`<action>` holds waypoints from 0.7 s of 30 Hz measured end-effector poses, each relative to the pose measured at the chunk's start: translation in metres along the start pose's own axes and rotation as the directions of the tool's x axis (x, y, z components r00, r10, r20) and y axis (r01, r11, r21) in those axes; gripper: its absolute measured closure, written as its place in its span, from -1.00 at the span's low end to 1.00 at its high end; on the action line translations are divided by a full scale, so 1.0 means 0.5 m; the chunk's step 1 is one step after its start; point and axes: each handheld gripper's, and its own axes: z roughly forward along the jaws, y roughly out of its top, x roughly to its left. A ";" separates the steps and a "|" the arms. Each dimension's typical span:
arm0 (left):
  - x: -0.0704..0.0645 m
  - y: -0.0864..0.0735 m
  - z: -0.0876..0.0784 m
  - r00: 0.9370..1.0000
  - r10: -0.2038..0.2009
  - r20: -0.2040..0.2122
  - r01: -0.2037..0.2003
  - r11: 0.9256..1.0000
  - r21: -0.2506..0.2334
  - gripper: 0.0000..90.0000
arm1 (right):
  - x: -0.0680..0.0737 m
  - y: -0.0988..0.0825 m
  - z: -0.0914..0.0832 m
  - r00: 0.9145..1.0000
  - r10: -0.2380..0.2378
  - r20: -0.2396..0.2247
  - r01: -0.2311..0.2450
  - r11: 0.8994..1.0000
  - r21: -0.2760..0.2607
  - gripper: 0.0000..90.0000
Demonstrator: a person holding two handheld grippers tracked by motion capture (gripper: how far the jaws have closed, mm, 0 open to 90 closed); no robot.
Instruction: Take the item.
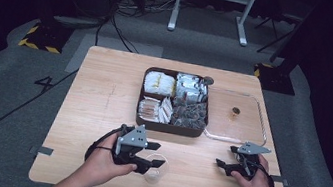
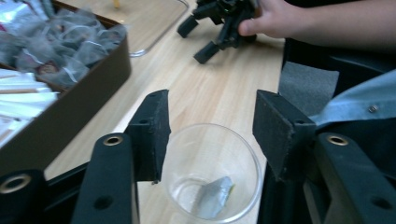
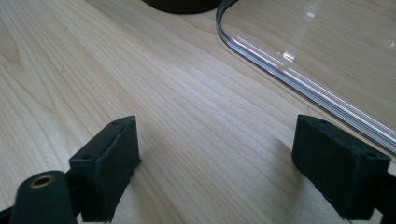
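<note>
So the surface (image 1: 100, 113) is a light wooden tabletop with visible grain, sitting on grey carpet in a pretty dark room. Black cables (image 1: 115, 19) snake across the floor behind it, there's a white frame (image 1: 208, 9) standing at the back, and yellow-black hazard blocks (image 1: 42, 36) sit off both far corners. A strip of tape (image 1: 44, 150) is stuck to the near left edge.

Middle of the surface: a dark brown compartment box (image 1: 169, 127) with packets and tea bags sorted in four sections. Just to its right, touching or nearly so, lies a clear plastic tray (image 1: 248, 137) with one small brown thing (image 1: 235, 112) in it.

The left hand-held gripper (image 1: 157, 155) is near the front edge, jaws standing apart on either side of a clear glass cup (image 2: 212, 172), pads not pressing on it. The cup stands upright on the wood with a tea bag (image 2: 214, 196) lying in the bottom.

The right hand-held gripper (image 1: 226, 159) rests low over the wood near the tray's front corner, jaws wide apart, nothing between them.
</note>
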 end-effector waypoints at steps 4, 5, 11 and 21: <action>0.011 0.008 -0.007 0.999 -0.003 -0.051 0.004 1.000 0.001 -0.04 | 0.000 0.000 0.000 1.000 0.000 0.001 0.000 1.000 0.000 -0.66; 0.014 0.009 -0.009 0.998 -0.002 -0.069 0.002 1.000 0.002 -0.05 | 0.000 0.000 0.000 1.000 0.000 0.001 0.000 1.000 0.000 -0.66; 0.043 0.000 -0.034 0.983 -0.026 -0.181 0.028 1.000 0.010 -0.08 | 0.001 -0.001 -0.001 1.000 0.002 0.002 -0.002 1.000 0.001 -0.66; 0.075 -0.032 -0.074 0.954 -0.080 -0.290 0.087 0.996 0.012 -0.12 | 0.001 -0.002 -0.002 1.000 0.003 0.003 -0.003 1.000 0.000 -0.66</action>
